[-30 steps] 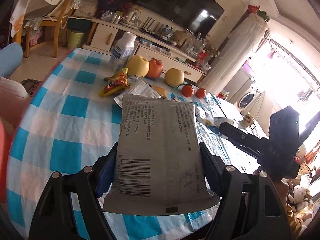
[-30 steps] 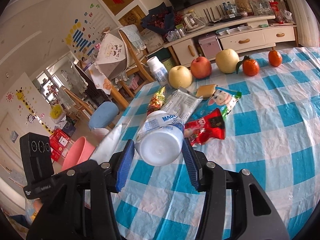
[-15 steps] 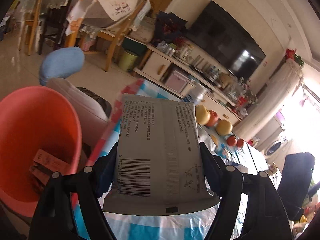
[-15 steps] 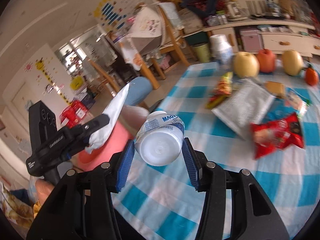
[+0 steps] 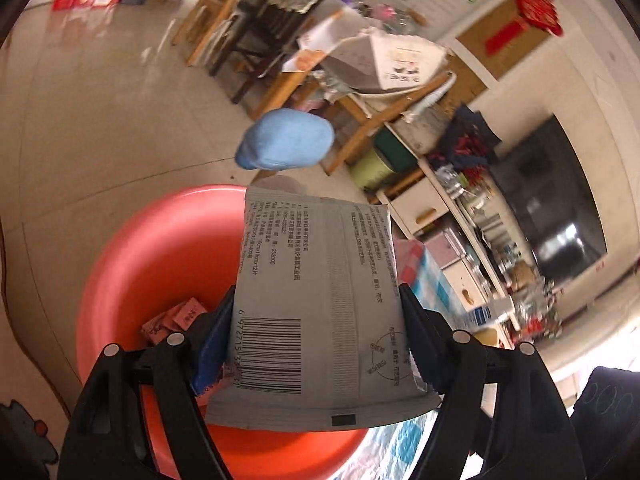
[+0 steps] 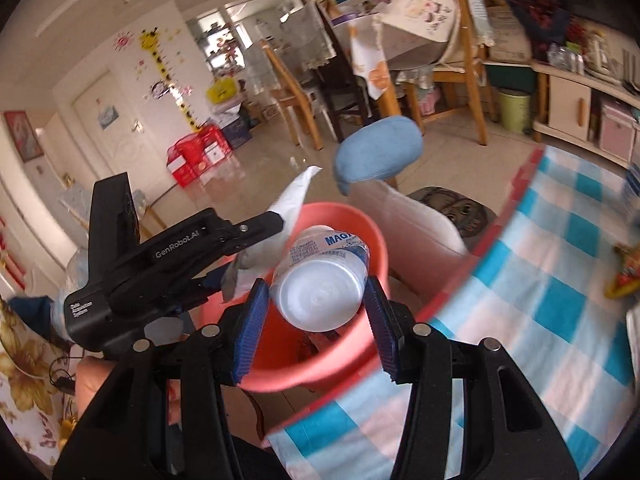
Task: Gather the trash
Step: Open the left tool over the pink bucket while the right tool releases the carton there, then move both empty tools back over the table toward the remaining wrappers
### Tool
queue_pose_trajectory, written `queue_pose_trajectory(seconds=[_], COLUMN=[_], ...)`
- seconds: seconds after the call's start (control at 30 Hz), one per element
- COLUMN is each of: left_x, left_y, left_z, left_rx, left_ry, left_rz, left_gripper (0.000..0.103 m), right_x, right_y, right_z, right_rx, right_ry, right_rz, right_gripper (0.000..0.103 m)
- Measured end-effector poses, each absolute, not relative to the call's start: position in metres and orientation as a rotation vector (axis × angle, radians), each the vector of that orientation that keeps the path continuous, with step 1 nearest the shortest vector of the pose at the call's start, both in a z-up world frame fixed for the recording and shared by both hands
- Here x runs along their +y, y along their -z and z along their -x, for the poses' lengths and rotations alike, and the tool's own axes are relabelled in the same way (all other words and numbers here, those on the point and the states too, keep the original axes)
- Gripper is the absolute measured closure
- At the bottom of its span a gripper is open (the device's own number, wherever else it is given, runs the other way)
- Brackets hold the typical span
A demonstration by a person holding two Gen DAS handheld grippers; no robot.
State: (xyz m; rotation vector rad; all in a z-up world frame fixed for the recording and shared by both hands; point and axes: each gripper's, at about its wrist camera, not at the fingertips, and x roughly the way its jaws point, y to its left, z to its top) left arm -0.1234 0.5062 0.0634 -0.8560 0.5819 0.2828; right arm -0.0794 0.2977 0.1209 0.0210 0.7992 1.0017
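My left gripper [image 5: 316, 332] is shut on a grey wrapper [image 5: 320, 292] with a barcode and holds it above the red basin [image 5: 160, 248], which has red paper scraps [image 5: 176, 316] inside. My right gripper [image 6: 316, 312] is shut on a white plastic bottle [image 6: 320, 280], held bottom-first over the same red basin [image 6: 376, 248] beside the table. In the right wrist view the left gripper [image 6: 260, 224] shows with the grey wrapper [image 6: 292, 200] over the basin's far rim.
The table with a blue-and-white checked cloth [image 6: 540, 300] lies to the right of the basin. A blue stool [image 6: 380, 152] and a white seat [image 6: 408, 216] stand just beyond the basin. Wooden chairs [image 6: 296, 92] and a cabinet [image 6: 572, 104] are further off.
Both grippers have swung left from over the table to over the red basin, each still holding its item. The basin now sits right below them.
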Motion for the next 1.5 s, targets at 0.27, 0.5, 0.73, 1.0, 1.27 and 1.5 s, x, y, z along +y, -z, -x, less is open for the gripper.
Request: queue_pose_trajectory(seconds=[0.27,0.5,0.73,1.0,1.27,1.5], left_x=[0.515,0.496,0.464,0.422,0.385,0.351], left_y=[-0.058,-0.071,-0.084,-0.092,-0.097,-0.104], left_z=[0.127,0.126,0.115,0.107,0.100,0.094], left_rx=[0.538,0.434,0.371,0.424,0.467,0.475], left_ry=[-0.387,-0.370,-0.300,-0.191,-0.153,-0.133], left_rz=[0.844,0.767,0.672,0.558,0.474,0.366], left_gripper=[0.018,0.012,0.007,0.007,0.007,0.007], right_x=[0.301,0.239,0.185,0.145,0.107,0.075], right_y=[-0.098,-0.100,-0.092,-0.088,-0.087,-0.095], right_z=[0.073,0.082,0.095,0.116,0.136,0.146], right_rx=[0.840,0.804,0.797,0.776,0.758,0.719], right_ry=[-0.933,-0.806,-0.711,-0.640,-0.596,-0.568], right_rz=[-0.045,-0.082,-0.052,0.013,0.024,-0.015], right_gripper=[0.029,0.018,0.017,0.011,0.010,0.008])
